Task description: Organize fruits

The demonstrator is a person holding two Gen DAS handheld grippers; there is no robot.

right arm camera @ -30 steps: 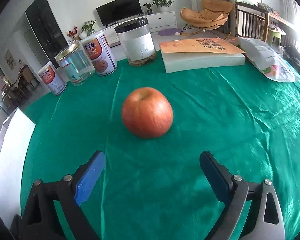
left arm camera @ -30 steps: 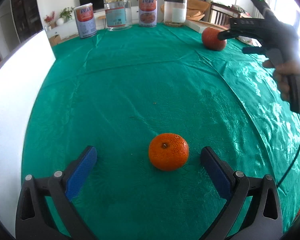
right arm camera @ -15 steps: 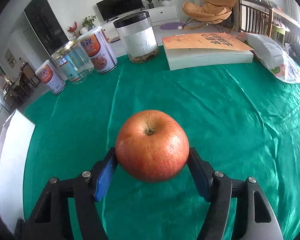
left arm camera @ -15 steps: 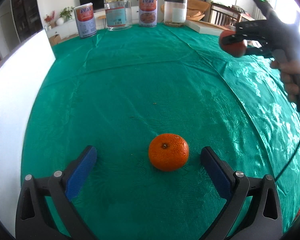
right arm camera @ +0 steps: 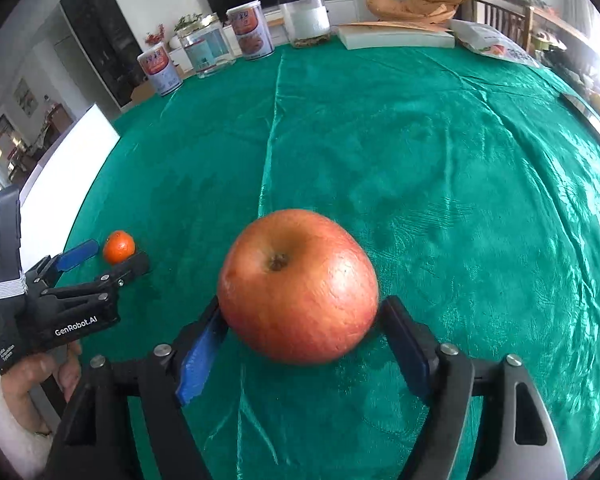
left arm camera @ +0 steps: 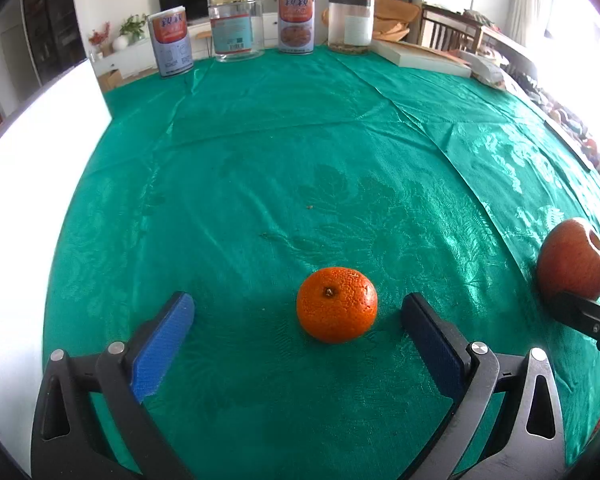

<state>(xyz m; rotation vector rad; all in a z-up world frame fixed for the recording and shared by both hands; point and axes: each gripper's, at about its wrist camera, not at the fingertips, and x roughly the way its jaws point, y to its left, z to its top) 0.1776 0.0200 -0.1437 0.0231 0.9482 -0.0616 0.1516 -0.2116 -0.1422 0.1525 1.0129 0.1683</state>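
Now the orange [left arm camera: 337, 304] sits unheld between the wide-apart jaws of the left claw [left arm camera: 298, 332]. Rightward, the apple [right arm camera: 298, 285] lies between the right claw's [right arm camera: 300, 340] jaws, which have just been opening; contact cannot be told. Released there, the apple could be rolled across the slick cloth [right arm camera: 440, 160].

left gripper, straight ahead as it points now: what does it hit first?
Most likely the orange, which sits on the green tablecloth between the open fingers of the left gripper, nearer the right one. Past it, bare cloth. Depth is approximate.
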